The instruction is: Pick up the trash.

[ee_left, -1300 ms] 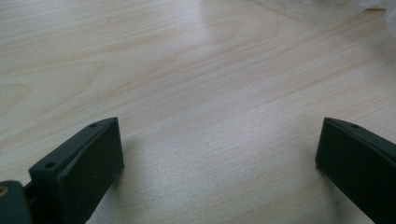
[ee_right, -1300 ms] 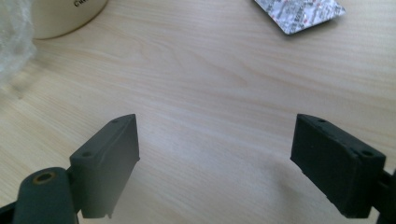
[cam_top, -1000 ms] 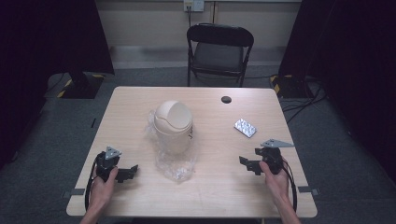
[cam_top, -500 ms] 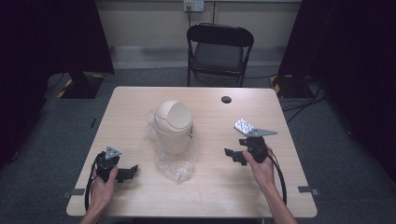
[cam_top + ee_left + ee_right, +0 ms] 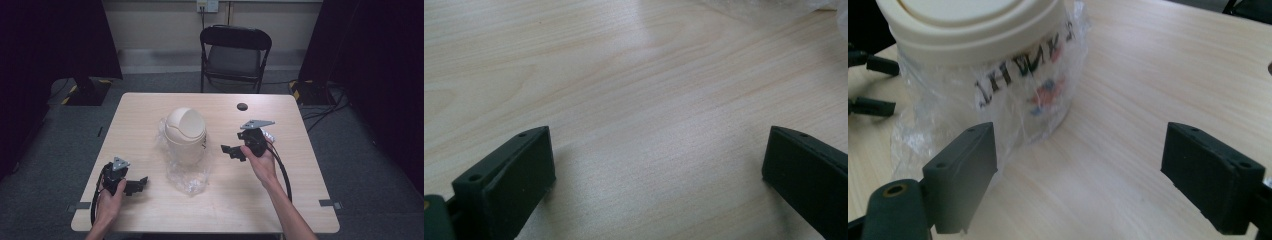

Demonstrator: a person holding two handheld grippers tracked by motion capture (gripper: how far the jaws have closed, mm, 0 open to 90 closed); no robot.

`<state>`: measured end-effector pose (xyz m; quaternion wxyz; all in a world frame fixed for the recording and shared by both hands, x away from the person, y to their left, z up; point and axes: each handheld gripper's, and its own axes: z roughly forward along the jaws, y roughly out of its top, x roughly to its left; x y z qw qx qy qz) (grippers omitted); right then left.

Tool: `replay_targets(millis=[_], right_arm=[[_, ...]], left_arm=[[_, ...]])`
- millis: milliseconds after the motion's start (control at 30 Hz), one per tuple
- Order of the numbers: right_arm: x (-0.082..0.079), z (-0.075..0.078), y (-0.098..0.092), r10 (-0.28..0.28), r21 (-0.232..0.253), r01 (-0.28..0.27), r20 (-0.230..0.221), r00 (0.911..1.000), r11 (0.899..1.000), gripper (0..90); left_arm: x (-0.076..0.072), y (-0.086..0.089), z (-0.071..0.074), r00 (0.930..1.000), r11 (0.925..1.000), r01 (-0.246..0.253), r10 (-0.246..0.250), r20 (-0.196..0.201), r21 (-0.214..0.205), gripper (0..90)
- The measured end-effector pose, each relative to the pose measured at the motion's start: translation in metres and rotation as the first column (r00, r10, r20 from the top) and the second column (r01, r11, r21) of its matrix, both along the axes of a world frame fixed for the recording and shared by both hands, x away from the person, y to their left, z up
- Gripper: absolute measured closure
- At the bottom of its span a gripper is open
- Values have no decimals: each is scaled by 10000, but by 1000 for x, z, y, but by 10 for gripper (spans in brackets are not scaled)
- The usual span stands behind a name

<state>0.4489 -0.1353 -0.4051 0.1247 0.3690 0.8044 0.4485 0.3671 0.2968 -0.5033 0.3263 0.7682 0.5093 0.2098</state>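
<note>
A small cream bin with a domed swing lid [image 5: 185, 133] stands at the table's middle, with a clear plastic bag [image 5: 188, 175] around its base that trails toward me. In the right gripper view the bin [image 5: 993, 55] is close ahead at upper left, with printed lettering behind the clear bag [image 5: 948, 125]. My right gripper [image 5: 233, 151] is open, lifted, just right of the bin and pointing at it; its jaws [image 5: 1078, 170] are wide apart over bare wood. My left gripper [image 5: 136, 185] rests open near the front left, left of the bag; its jaws [image 5: 659, 175] frame bare tabletop.
A silvery blister pack [image 5: 269, 136] lies behind my right hand. A small black disc [image 5: 242, 106] sits near the table's far edge. A black folding chair [image 5: 234, 55] stands beyond the table. The left gripper's parts [image 5: 870, 85] show at the left of the right gripper view.
My right gripper has risen from the table's right front and moved left and forward toward the bin. The left gripper has stayed put.
</note>
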Motion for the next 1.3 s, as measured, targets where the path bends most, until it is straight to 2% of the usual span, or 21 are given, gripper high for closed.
replay_targets(millis=[167, 333, 467, 667, 933, 1300], right_arm=[[15, 15, 21, 330, 89, -332, 210, 9992, 9994, 139], [26, 23, 34, 443, 108, -446, 240, 9987, 9989, 140], [34, 26, 45, 574, -123, -571, 217, 9981, 9983, 140], [47, 31, 56, 614, 124, -617, 253, 9978, 9980, 141], [60, 29, 68, 653, 159, -655, 109, 9978, 9977, 142], [72, 14, 78, 478, 26, -478, -249, 9985, 9989, 140]], left_arm=[[0, 0, 0, 10000, 10000, 4, -4, 7, 20, 0], [0, 0, 0, 10000, 10000, 14, -14, 7, 22, 0], [0, 0, 0, 10000, 10000, 8, -8, 2, 29, 0], [0, 0, 0, 10000, 10000, 5, -5, 13, 24, 0], [0, 0, 0, 10000, 10000, 8, -8, 12, 24, 0], [0, 0, 0, 10000, 10000, 8, -8, 13, 29, 0]])
